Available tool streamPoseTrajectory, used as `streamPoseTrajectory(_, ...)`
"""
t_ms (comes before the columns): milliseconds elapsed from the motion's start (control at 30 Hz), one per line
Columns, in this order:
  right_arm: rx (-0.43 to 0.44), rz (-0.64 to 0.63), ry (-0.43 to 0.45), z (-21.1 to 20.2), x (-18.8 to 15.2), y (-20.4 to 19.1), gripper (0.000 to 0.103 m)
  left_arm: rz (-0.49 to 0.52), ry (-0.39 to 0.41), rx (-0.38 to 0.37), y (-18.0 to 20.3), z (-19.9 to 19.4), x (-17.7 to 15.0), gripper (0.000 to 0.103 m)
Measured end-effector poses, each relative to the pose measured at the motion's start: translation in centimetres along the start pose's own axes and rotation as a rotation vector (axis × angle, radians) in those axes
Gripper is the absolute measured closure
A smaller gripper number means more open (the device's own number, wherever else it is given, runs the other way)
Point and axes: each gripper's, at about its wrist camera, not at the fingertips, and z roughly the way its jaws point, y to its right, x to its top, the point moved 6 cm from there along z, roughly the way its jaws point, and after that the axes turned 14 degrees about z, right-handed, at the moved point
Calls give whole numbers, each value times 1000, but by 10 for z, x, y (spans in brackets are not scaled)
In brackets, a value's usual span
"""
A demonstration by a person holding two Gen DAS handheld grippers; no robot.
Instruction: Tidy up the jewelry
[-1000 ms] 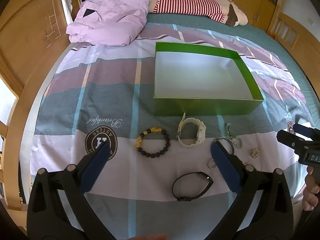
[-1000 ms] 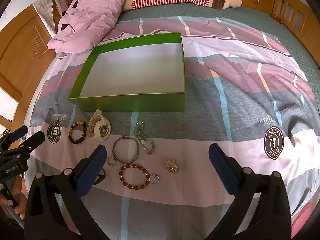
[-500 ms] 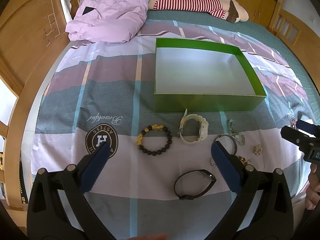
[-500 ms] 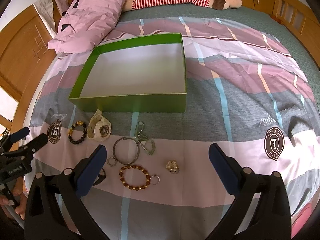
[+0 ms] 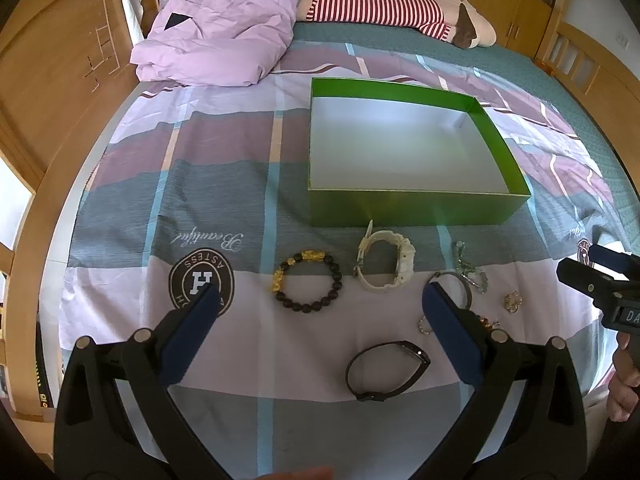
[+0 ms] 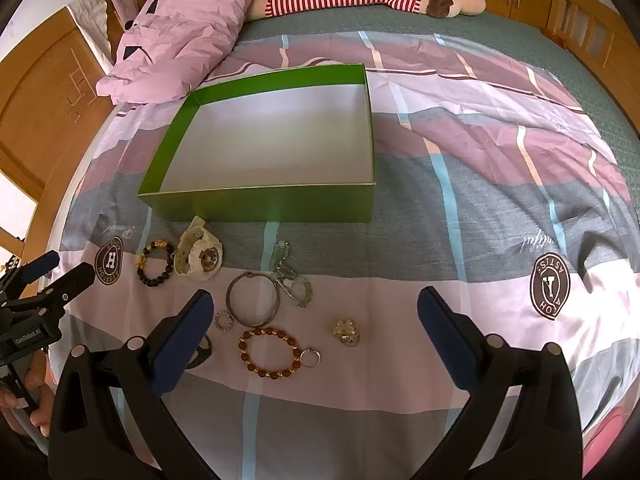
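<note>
L gripper (image 5: 318,312) & R gripper (image 6: 314,314) wide open, empty | black bead bracelet (image 5: 307,282): light, floppy, beads slick | pinch strand side-on, drop in green box (image 5: 416,208)

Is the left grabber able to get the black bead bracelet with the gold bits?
Probably yes. The left gripper is open, and the black bead bracelet lies flat on the bedsheet just ahead of its fingertips, apart from the white watch. Nothing covers it.

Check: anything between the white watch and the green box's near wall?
Nothing: only bare bedsheet between white watch and green box, though the strap tip nearly reaches the wall. Clearest in the left wrist view.
</note>
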Motion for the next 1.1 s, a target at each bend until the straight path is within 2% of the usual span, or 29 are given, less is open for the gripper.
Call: streamPoseTrajectory(1100, -17, -14, -17, 5, -4, -1, 1, 22, -10, -10, 4, 0, -2, 2)
